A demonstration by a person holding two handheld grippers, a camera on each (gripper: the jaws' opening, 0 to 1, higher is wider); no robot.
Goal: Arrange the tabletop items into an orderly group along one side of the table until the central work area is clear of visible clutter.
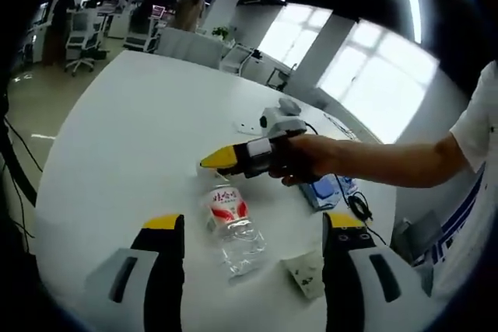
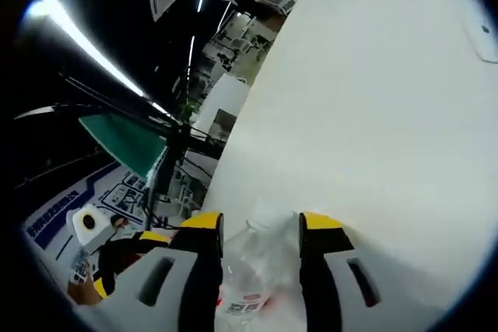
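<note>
- Tabletop (image 1: pixel 132 138): big, white, rounded edge; centre mostly bare. Clutter sits on the near-right part in the left gripper view.
- Person's arm reaches in from the right, holding the right tongs (image 1: pixel 222 159) just above and beyond the bottle. Yellow tips point left. From this side I can't tell how far they gape.
- Left tongs (image 1: pixel 253 227): jaws spread wide, nothing between the pads, hovering near side of the bottle.
- Right tongs (image 2: pixel 261 231) in their own view: jaws apart, straddling clear plastic. Pads look close to the plastic, but contact isn't certain, so I judge not pinching yet.
- Water bottle (image 1: pixel 231 227): clear, red-and-white label, lying on its side on the tabletop. Long axis runs near-to-far, slightly slanted. It lies dead ahead of the left tongs, between the jaw lines but farther out.
- Key relation: right tongs are nearer, already over the bottle and across its long axis. A squeeze there looks like the next move; left would need to push fwd first.
- Blue item (image 1: pixel 331 190) w/ dark cable: right of the bottle, partly behind the hand.
- Small crumpled wrapper (image 1: pixel 307 274): near right, just beside the bottle's near end.
</note>
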